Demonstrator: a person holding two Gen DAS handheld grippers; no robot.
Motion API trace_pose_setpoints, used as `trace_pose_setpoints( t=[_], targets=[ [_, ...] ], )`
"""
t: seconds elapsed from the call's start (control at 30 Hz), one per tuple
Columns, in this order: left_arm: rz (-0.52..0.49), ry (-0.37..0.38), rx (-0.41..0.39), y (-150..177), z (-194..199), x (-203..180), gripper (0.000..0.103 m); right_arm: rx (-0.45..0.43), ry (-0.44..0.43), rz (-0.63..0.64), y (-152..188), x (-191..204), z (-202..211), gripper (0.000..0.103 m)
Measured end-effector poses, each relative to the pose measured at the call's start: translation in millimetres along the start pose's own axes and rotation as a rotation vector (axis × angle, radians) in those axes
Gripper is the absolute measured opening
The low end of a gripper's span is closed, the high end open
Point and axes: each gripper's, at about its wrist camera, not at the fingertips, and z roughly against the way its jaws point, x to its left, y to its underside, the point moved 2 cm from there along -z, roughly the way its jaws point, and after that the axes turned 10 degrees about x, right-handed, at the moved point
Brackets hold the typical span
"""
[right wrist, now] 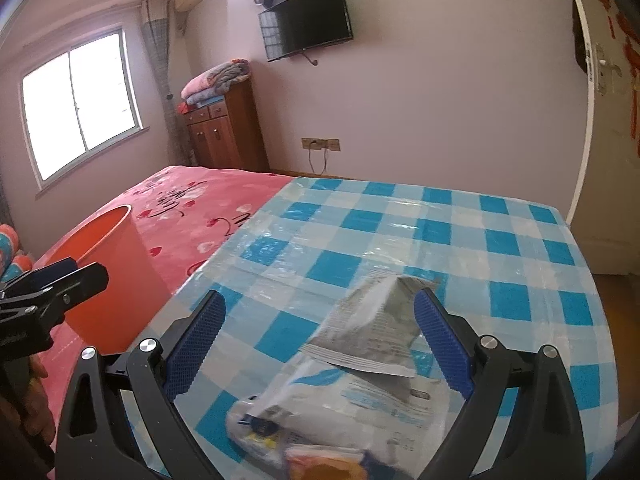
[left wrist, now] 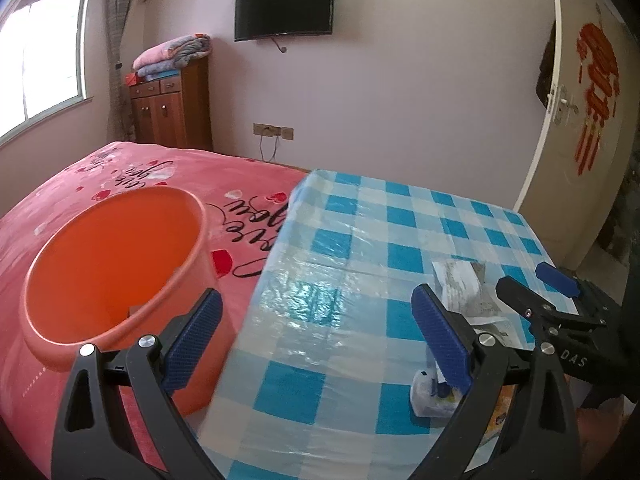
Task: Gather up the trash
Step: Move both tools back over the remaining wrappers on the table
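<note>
Right gripper (right wrist: 320, 344) jaws spread around wrapper (right wrist: 372, 332), lower centre; flimsy foil may slip. Left gripper (left wrist: 316, 344) spread, empty, beside bin (left wrist: 116, 264).

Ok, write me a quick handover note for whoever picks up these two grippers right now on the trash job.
Left gripper: open, empty, held over the table edge beside the orange bin.
Right gripper: open, its fingers either side of the grey printed wrapper, not closed on it.
Things: the grey wrapper and a white plastic packet lie on the blue checked table; something orange shows at the near edge. The bin sits on the pink bedspread, against the table's left side.
Done: a small pale piece may be in the bin; hard to tell.
Left: grasp the wrapper, drop it in the bin, then the rest.
</note>
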Motion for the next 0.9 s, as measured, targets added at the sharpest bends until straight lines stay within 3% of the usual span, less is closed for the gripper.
trace_pose_setpoints(
  t=[0.9],
  targets=[
    [-0.141,0.075,0.117,26,-39,-82,0.096,0.015,0.095,-0.095,26,-86,-17,0.094]
  ],
)
